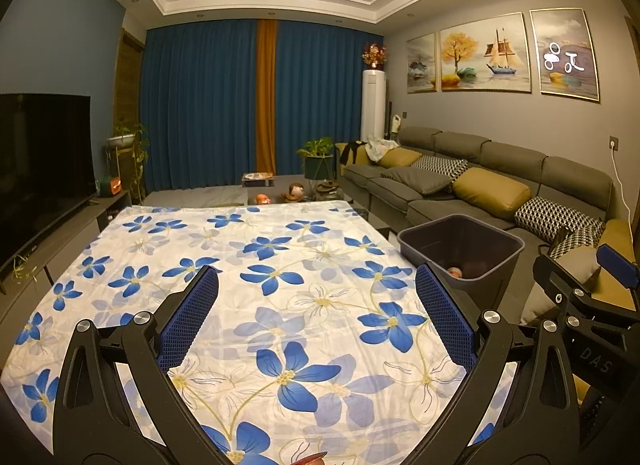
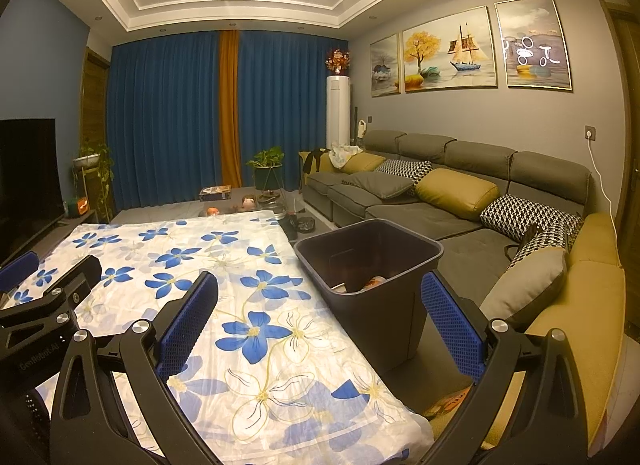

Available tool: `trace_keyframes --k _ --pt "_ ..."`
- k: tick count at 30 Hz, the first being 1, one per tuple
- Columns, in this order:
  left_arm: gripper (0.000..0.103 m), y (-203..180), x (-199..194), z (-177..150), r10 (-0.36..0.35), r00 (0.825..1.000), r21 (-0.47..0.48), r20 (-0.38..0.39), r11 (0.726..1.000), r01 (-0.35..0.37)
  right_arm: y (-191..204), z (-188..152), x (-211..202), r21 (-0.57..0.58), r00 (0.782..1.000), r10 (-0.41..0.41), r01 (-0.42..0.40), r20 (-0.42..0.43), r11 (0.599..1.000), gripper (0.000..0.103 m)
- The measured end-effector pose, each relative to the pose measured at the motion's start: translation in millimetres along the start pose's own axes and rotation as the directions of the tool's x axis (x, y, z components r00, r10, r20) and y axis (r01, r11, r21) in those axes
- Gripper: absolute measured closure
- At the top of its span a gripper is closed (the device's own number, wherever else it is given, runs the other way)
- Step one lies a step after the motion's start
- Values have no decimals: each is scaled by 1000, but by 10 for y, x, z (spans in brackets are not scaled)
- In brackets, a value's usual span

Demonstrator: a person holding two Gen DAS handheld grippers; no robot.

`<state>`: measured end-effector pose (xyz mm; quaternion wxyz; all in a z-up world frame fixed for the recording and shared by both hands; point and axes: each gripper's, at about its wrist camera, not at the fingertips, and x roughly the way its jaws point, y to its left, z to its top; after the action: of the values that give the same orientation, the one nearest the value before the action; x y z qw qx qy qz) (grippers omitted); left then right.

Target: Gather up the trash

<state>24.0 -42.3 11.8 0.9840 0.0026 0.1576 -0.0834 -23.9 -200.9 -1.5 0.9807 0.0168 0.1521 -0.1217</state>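
bin (image 2: pixel 372 265): upright, mouth up, trash inside, at table's (image 2: pixel 248 305) 3 o'clock
left gripper (image 1: pixel 316 285): jaws apart, empty
right gripper (image 2: pixel 320 293): jaws apart, empty

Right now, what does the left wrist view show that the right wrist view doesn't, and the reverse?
Left wrist only: a reddish object at the table's near edge.

Right wrist only: an orange patterned item low between table and sofa, and the bin's full side wall.

Both: the floral tablecloth, bare of trash, the bin with items inside, and the left gripper and right gripper open, empty.
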Motion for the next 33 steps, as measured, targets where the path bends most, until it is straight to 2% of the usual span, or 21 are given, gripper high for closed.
trace_keyframes --k 33 --pt "6 -11 -29 27 1 1000 -1 5 1000 -1 6 37 -7 1 1000 1 -1 3 1000 5"
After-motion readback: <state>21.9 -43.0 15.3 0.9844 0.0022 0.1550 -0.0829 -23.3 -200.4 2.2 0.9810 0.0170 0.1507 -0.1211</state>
